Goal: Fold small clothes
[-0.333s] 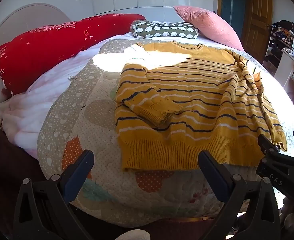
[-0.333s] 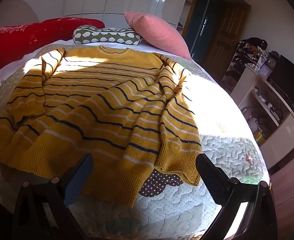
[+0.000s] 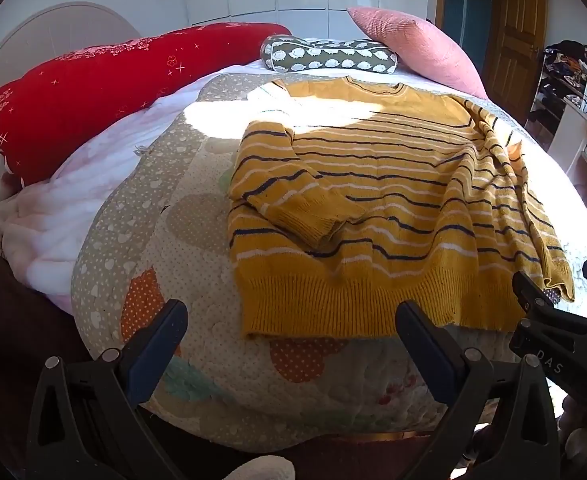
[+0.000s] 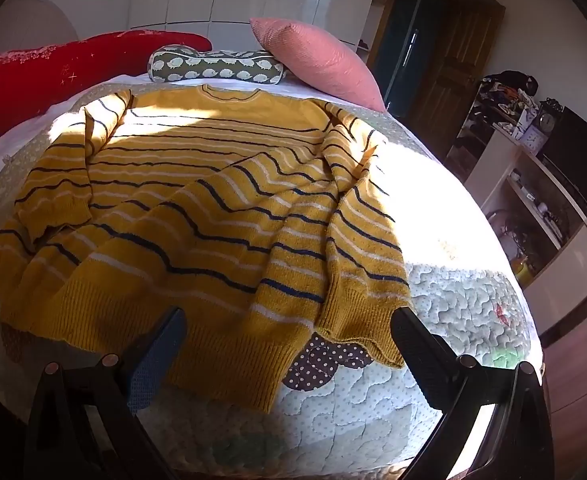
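I hold both the left gripper and the right gripper spread wide, empty, the striped sweater just ahead.

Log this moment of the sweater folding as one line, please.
stage: both sleeves folded in | sweater: flat on bed | left gripper: open, empty | right gripper: open, empty

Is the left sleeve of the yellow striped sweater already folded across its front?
Yes, the left sleeve lies folded in over the chest of the yellow striped sweater, its cuff resting on the stripes.
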`<state>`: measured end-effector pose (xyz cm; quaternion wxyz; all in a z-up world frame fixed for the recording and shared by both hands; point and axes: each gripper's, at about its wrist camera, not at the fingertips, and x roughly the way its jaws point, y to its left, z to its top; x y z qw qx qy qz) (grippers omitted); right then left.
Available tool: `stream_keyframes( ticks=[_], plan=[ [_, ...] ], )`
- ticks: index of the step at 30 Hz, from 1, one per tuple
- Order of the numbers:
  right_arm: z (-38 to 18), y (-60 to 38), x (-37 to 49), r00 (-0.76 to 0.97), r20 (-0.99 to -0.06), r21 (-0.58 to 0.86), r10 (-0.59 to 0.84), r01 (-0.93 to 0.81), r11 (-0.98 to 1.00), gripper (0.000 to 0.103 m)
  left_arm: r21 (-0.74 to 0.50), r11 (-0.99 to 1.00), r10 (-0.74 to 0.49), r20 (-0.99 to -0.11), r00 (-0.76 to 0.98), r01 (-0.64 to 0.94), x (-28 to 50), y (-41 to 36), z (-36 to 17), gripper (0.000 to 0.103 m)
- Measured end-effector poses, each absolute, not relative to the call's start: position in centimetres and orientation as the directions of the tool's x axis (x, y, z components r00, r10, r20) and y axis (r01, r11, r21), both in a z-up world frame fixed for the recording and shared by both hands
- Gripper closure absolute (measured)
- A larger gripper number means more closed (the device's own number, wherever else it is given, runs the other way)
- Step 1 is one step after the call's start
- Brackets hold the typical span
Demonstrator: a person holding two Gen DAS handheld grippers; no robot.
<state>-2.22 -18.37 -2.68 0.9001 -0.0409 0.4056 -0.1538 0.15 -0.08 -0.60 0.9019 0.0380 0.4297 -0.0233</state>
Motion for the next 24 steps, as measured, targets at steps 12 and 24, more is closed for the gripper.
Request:
stream_keyframes(
  ticks=[12, 24],
  plan=[
    [-3.8, -19.3, -1.5, 0.572, -0.773, -0.161, -0.276, 0.244, 0.956, 0.000, 0.023, 0.997, -0.021, -0.828, 0.561, 0.070, 1.2, 0.7, -2.8, 0.000],
    [-5.3, -19.5, -1.3, 0.537, -0.808, -0.134, -0.243, 0.234, 0.963, 0.000, 0.017, 0.999, -0.008, -0.865, 0.502, 0.045, 1.8, 1.5, -4.9, 0.000]
  ],
)
